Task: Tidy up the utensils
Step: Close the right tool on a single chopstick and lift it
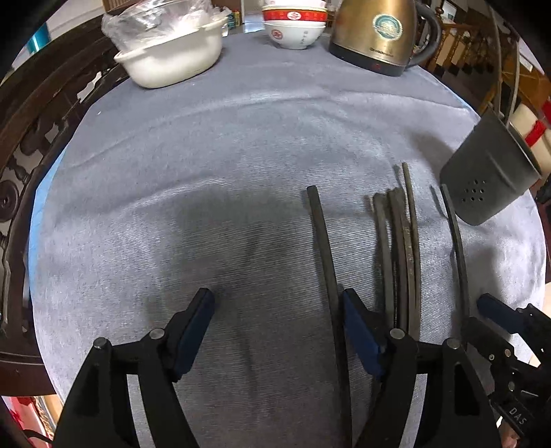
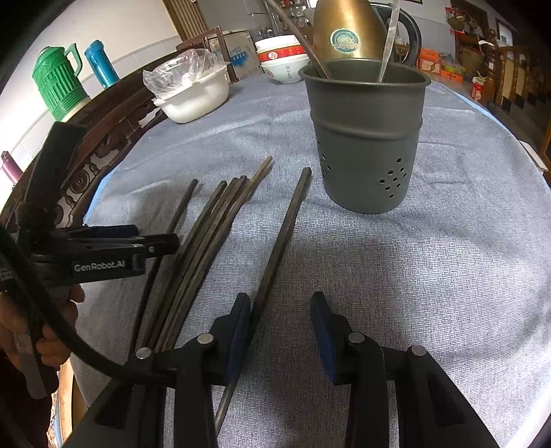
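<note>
Several dark chopsticks lie on the grey tablecloth (image 1: 206,155). One single chopstick (image 1: 323,241) runs between my left gripper's (image 1: 277,310) open jaws, close to the right finger and untouched by the pads. A bundle of chopsticks (image 1: 399,248) lies to its right. My right gripper (image 2: 280,320) is open too, with another single chopstick (image 2: 282,234) lying along its left finger's inner side, not pinched. The grey perforated utensil holder (image 2: 365,138) stands upright ahead of it, with a dark utensil (image 2: 315,58) and a pale one (image 2: 389,44) in it. The left gripper (image 2: 155,237) shows at the left.
At the table's far side stand a white basin (image 1: 172,58) with a plastic bag in it, stacked red-and-white bowls (image 1: 294,27) and a gold kettle (image 1: 378,34). A dark carved wooden chair (image 1: 41,113) borders the left edge. A green jug (image 2: 58,82) and a blue bottle (image 2: 101,63) stand beyond it.
</note>
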`<state>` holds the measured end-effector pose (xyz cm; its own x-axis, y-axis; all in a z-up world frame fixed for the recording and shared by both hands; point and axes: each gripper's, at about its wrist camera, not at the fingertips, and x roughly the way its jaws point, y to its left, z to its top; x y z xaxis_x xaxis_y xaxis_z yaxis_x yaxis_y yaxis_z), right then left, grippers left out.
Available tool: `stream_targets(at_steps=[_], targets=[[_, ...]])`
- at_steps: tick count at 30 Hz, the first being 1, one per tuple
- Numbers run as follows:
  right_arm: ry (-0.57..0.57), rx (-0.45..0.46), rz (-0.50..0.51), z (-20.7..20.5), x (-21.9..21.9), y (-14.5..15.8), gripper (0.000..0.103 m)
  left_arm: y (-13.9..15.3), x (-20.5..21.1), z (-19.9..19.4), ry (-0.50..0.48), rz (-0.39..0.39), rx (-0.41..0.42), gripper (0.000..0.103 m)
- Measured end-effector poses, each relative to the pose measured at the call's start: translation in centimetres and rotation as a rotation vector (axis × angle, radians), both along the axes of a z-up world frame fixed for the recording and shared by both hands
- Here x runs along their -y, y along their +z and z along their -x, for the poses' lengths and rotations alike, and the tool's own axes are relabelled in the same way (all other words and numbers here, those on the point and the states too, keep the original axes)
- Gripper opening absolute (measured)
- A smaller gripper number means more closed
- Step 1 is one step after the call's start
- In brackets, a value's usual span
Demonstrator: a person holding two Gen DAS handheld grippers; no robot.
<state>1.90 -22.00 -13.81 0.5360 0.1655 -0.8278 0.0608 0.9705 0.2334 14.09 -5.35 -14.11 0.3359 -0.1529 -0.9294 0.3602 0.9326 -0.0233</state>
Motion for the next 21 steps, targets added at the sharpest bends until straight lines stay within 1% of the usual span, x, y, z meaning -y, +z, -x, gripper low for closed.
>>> stream_targets(at_steps=[3,5,8,12,15,16,17,18,19,20,21], targets=[[0.001,-0.005,0.013,0.0,-0.2,0.0,0.039,0.2,-0.8,0.5,0.007,0.020,-0.002,0.076],[0.003,-0.013,0.017,-0.1,-0.2,0.0,0.033,0.3,-1.8,0.6,0.002,0.025,0.003,0.075],[0.017,-0.049,0.014,0.0,-0.3,0.1,0.024,0.6,-2.5,1.3,-0.010,0.021,0.012,0.073],[0.030,-0.075,0.012,0.0,-0.2,0.1,0.023,0.7,-2.6,0.8,-0.009,0.024,-0.005,0.073],[0.004,-0.092,-0.012,-0.5,0.3,0.2,0.025,0.7,-2.4,-0.1,-0.006,0.019,-0.020,0.073],[-0.007,-0.094,-0.019,-0.9,0.6,0.2,0.029,0.7,-2.2,-0.4,-0.006,0.021,-0.025,0.073],[-0.022,-0.092,-0.030,-1.4,0.8,0.3,0.036,0.7,-2.1,-0.9,-0.006,0.027,-0.031,0.073],[-0.034,-0.091,-0.035,-1.8,1.0,0.3,0.039,0.8,-1.8,-1.1,-0.007,0.035,-0.038,0.073],[-0.042,-0.089,-0.036,-2.1,1.1,0.4,0.049,0.9,-1.7,-1.3,-0.009,0.043,-0.045,0.073],[-0.064,-0.075,-0.023,-2.7,1.1,0.5,0.057,1.4,-1.7,-1.4,-0.011,0.047,-0.049,0.073],[-0.072,-0.069,-0.014,-3.0,1.1,0.7,0.057,1.5,-1.5,-1.6,-0.013,0.051,-0.054,0.072]])
